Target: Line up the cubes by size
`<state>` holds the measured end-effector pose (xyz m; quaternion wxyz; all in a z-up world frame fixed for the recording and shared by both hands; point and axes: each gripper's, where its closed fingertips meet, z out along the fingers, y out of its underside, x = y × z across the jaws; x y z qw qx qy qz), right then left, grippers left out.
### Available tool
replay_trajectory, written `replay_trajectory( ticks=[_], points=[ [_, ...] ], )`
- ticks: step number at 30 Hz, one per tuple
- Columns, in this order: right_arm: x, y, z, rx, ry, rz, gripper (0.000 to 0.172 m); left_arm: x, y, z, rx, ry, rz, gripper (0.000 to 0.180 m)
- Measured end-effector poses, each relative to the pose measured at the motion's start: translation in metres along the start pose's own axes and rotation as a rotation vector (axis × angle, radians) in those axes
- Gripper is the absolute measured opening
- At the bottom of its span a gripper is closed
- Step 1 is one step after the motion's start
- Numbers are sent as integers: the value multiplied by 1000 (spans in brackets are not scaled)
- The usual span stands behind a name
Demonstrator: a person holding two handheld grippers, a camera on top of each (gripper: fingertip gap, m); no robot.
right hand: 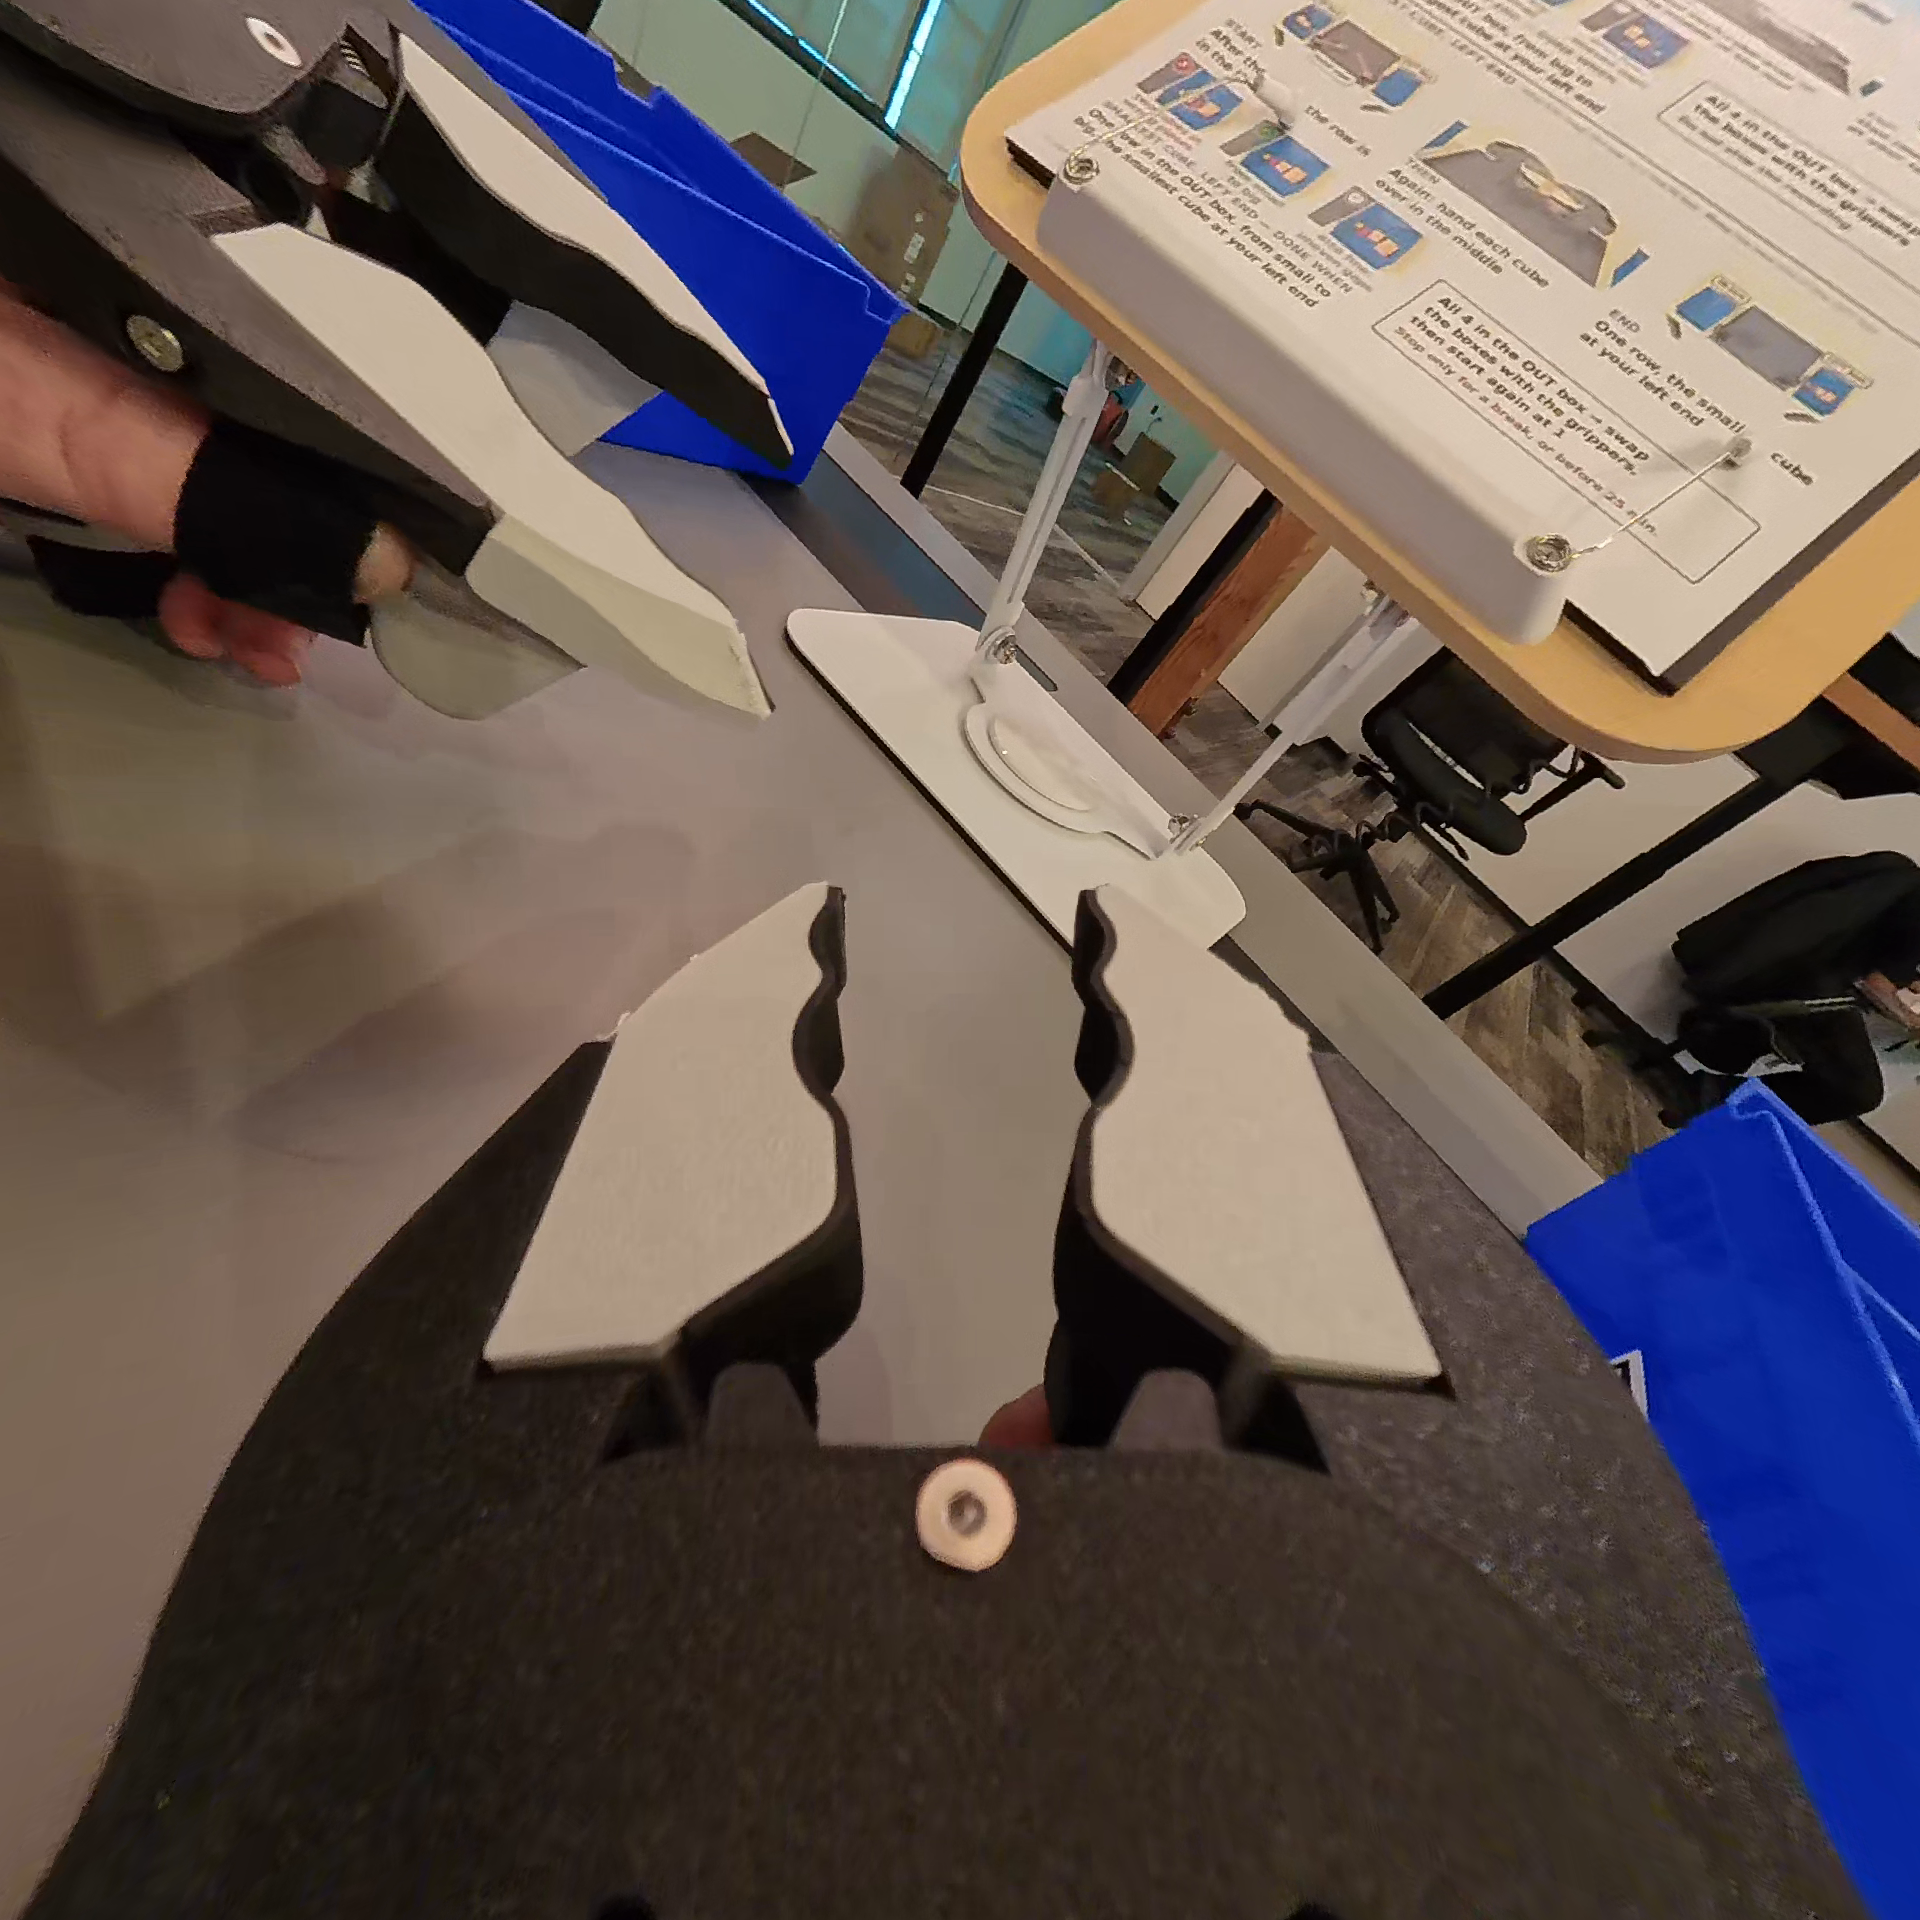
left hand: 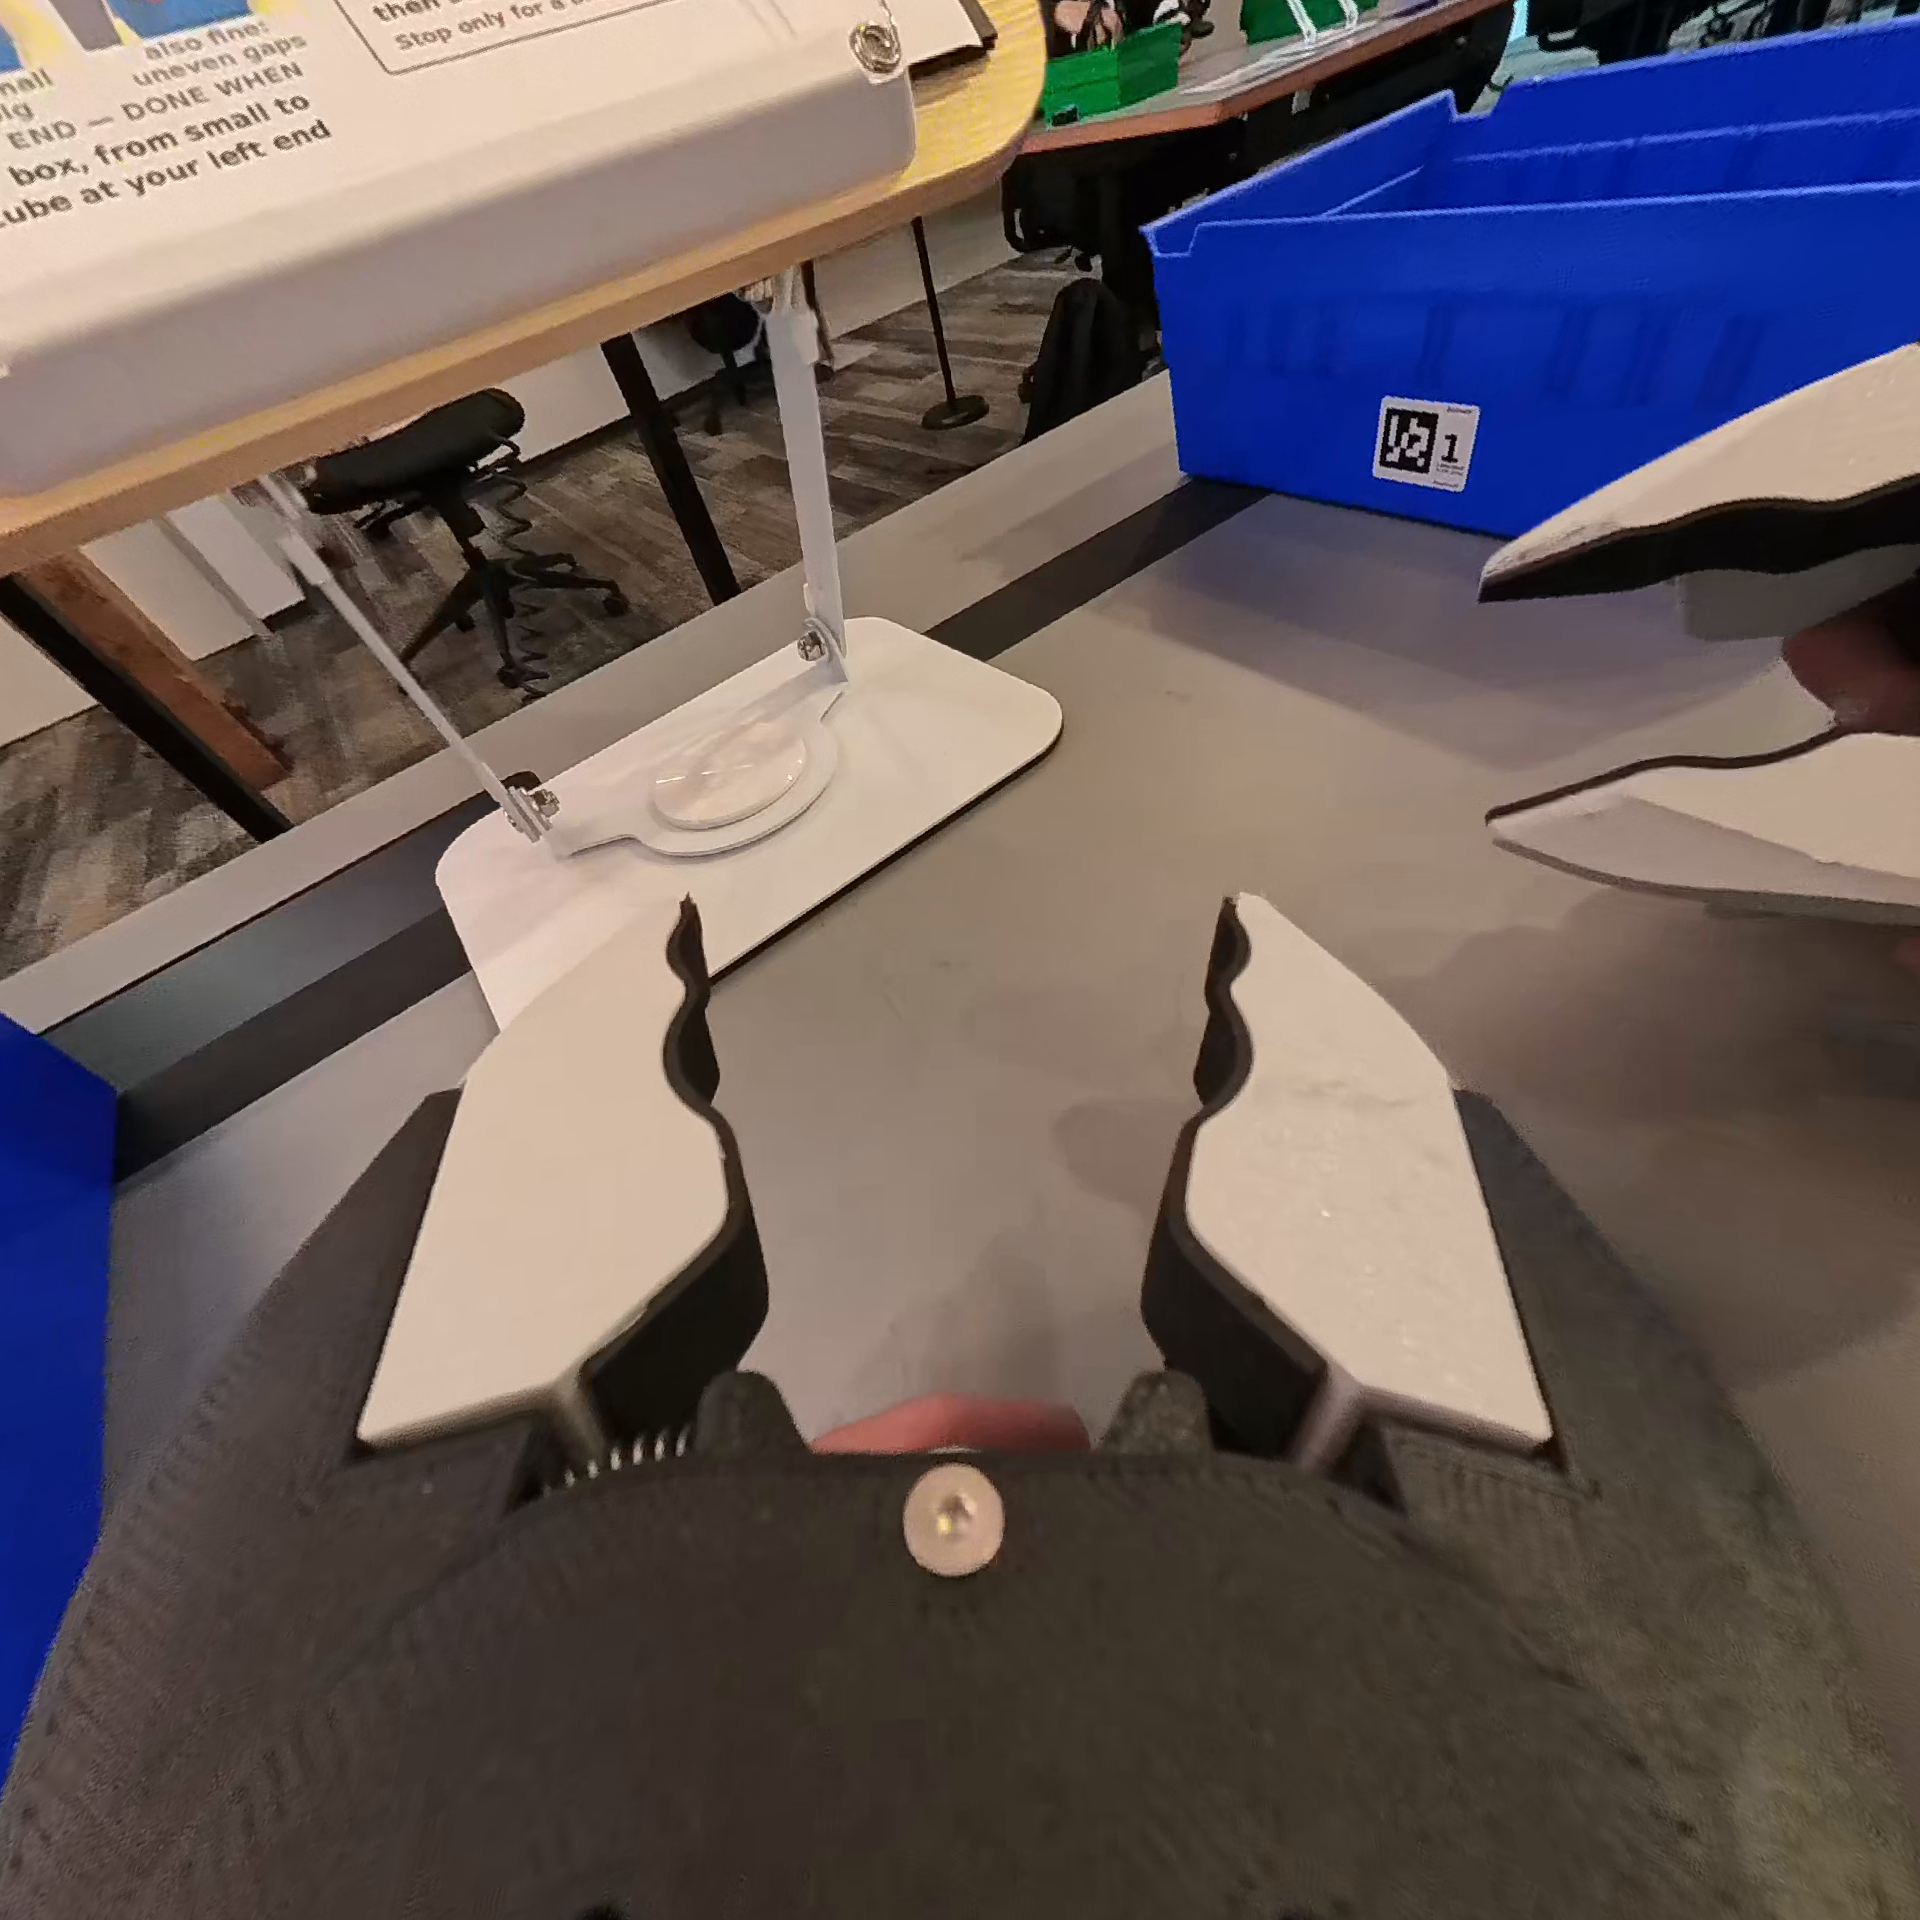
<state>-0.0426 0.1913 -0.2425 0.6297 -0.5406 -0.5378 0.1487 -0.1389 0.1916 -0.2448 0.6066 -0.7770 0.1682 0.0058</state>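
Your left claw [left hand: 961, 904] stands wide open at the centre of its view, with only bare grey bench [left hand: 935, 1143] between its fingers. Your right claw [right hand: 956, 894] is parted more narrowly, its pads pressing on nothing, the bench showing through the gap. No cube shows in either view, so where the cubes lie relative to either claw cannot be told. In the left wrist view the right claw comes in from the right edge, its jaws apart; a blue bin [left hand: 1558, 312] sits on the bench at upper right. Just beyond the left claw's tips stands the white base [left hand: 831, 748] of a stand carrying an instruction board [left hand: 364, 156] at upper left. In the right wrist view another blue bin [right hand: 1787, 1403] lies at lower right.
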Motion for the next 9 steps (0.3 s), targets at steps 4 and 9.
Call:
replay_trajectory(
  ticks=[4, 9],
  points=[
    [5, 1, 0, 1, 15, 24, 42, 0, 1, 0, -3, -1, 6, 89],
    [2, 1, 0, 1, 5, 8, 43, -2, 2, -1, -4, -3, 7, 87]
  ],
)
